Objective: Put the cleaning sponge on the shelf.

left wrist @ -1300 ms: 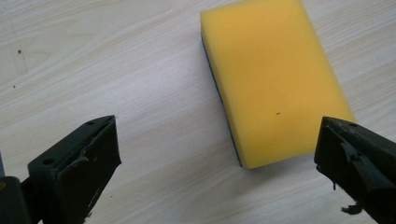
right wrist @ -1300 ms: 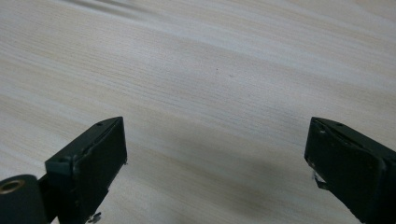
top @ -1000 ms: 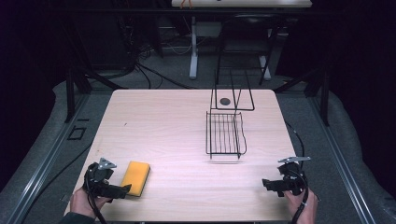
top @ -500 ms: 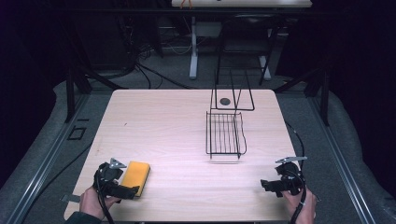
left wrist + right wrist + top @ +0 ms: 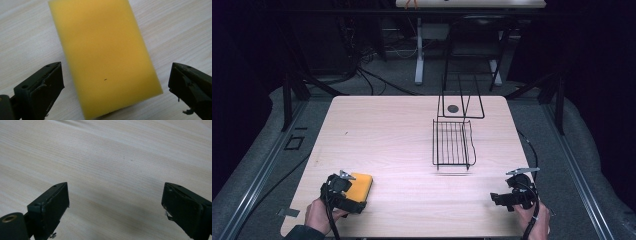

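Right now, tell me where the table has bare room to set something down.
Bare wood spans the table left of the wire rack, and the near strip between the sponge and right gripper. It is crowded at the far right, around the rack and wire frame.

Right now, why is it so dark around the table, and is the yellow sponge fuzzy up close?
High view: the pale wooden table is lit, the surroundings are nearly black, and the black wire rack casts a thin shadow. Left gripper view: the yellow rectangular foam sponge looks soft and slightly blurred. Right gripper view: a dim shadow lies on the wood between the jaws.
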A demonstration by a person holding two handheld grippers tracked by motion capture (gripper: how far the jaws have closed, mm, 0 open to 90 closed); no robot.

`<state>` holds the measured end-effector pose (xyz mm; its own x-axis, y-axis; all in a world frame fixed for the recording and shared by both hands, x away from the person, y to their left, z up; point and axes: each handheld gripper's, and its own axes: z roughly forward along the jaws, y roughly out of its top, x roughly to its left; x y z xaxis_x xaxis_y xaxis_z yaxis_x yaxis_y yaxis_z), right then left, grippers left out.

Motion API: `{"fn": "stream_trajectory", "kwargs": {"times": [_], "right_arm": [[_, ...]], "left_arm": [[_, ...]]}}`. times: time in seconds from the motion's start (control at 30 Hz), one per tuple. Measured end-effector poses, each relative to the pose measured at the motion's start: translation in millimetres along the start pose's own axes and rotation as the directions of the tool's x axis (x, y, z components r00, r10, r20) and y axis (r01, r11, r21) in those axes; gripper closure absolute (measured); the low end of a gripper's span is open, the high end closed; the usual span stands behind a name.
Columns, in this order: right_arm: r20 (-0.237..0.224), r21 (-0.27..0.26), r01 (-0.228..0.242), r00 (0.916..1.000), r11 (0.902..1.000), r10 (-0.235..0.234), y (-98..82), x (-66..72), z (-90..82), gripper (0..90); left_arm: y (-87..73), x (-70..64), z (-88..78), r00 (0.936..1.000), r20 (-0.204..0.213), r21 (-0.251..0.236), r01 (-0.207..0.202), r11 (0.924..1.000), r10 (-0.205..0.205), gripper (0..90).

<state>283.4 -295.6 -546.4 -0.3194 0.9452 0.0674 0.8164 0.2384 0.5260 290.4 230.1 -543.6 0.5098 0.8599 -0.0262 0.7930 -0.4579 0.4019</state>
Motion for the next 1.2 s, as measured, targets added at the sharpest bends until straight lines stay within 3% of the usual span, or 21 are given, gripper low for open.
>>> {"fn": "stream_trajectory", "kwargs": {"times": [0.27,0.47,0.97,1.2], "right_arm": [[0.000,-0.001,0.009,1.0000,1.0000,-0.009,0.1,-0.4,-1.4,7.2],[0.000,0.000,0.008,1.0000,1.0000,-0.008,-0.1,-0.7,-1.6,7.3],[0.004,0.005,0.012,0.9999,0.9999,-0.012,0.3,-0.7,-3.1,7.4],[0.009,0.008,0.013,0.9999,0.9999,-0.013,0.1,-1.0,-3.0,7.4]], "left_arm": [[1.1,0.4,3.9,0.9999,0.010,0.019,0.007,0.9998,-0.007,13.7],[0.7,0.4,2.2,0.9998,0.015,0.007,0.012,0.9999,-0.012,18.3],[-0.5,1.4,-11.8,0.9999,-0.006,-0.045,0.013,0.9989,-0.014,20.0],[1.8,-0.6,-20.2,0.9999,-0.015,-0.072,-0.008,0.9974,0.007,20.6]]}}
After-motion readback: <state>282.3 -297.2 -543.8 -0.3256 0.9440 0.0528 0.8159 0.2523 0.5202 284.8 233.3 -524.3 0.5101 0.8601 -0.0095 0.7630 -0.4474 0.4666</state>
